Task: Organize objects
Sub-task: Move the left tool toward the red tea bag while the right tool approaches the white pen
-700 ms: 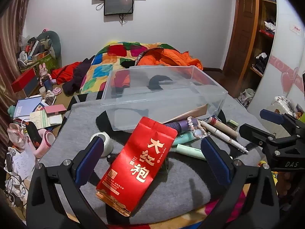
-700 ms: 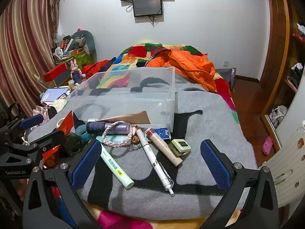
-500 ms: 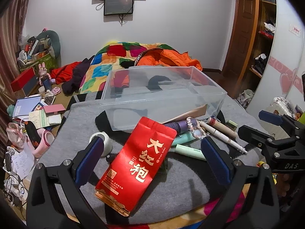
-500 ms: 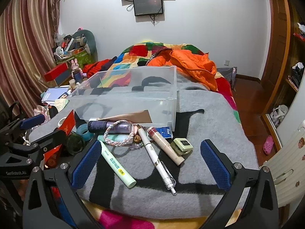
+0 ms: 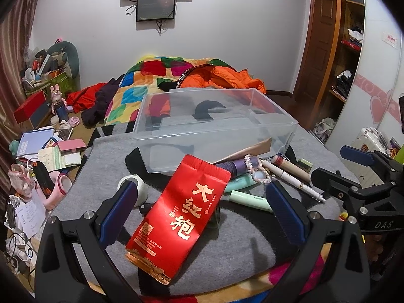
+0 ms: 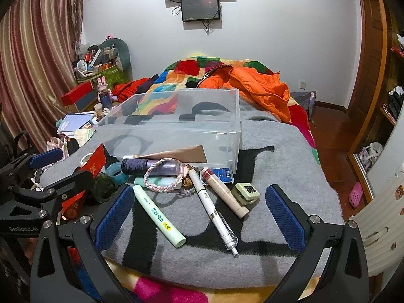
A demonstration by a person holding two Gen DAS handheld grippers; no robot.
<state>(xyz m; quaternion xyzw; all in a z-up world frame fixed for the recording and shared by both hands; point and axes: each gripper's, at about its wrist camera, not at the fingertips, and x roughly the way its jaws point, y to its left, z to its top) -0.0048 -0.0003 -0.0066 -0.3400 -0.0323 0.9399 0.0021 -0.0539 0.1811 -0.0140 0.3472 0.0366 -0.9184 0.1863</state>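
A clear plastic bin (image 5: 214,136) stands empty on the grey blanket (image 5: 101,176); it also shows in the right wrist view (image 6: 171,131). A red tea packet (image 5: 179,217) leans up in front of it. My left gripper (image 5: 202,212) is open around the packet, not touching it. My right gripper (image 6: 199,217) is open over a mint tube (image 6: 159,217), a white pen (image 6: 214,212) and a beige tube (image 6: 227,192). A purple bottle (image 6: 149,166) with a braided band (image 6: 164,179) lies by the bin.
A tape roll (image 5: 136,186) lies left of the packet. A small green box (image 6: 246,193) and a blue card (image 6: 222,175) lie near the bin's corner. An orange jacket (image 6: 257,88) lies behind the bin. Clutter (image 5: 38,156) covers the floor at left.
Both grippers have edged slightly closer to the objects. Nothing was taken hold of or moved.
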